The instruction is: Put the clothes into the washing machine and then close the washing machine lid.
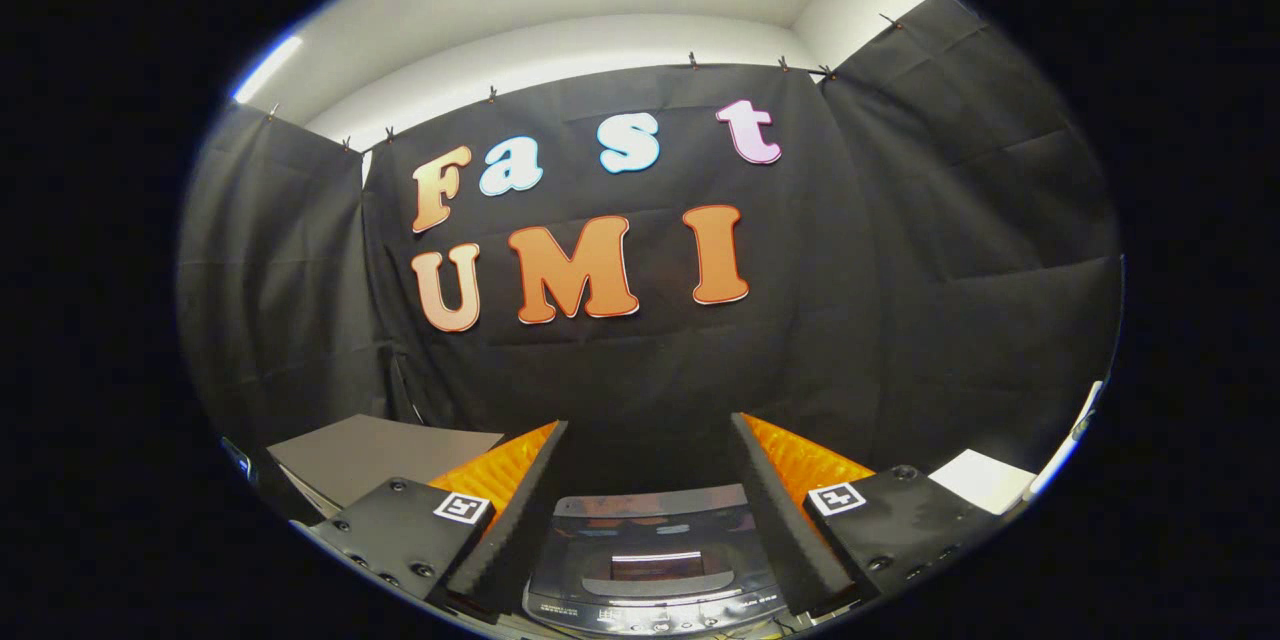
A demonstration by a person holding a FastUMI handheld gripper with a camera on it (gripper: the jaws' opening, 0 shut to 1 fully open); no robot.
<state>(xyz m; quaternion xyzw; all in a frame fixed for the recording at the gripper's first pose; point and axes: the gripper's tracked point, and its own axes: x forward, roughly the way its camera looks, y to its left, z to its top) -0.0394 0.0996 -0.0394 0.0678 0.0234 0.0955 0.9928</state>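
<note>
Gripper view: I am holding the claw (648,520) level with its fingers (510,510) spread wide and gripping nothing. The washing machine (650,560) is sitting between the fingers and just below their tips, its dark lid (655,500) apparently down, though I cannot tell for certain. A grey board (380,455) is lying beyond the left finger. I am seeing no clothes ahead, so I judge the coming move turns on dipping downward toward the machine.
</note>
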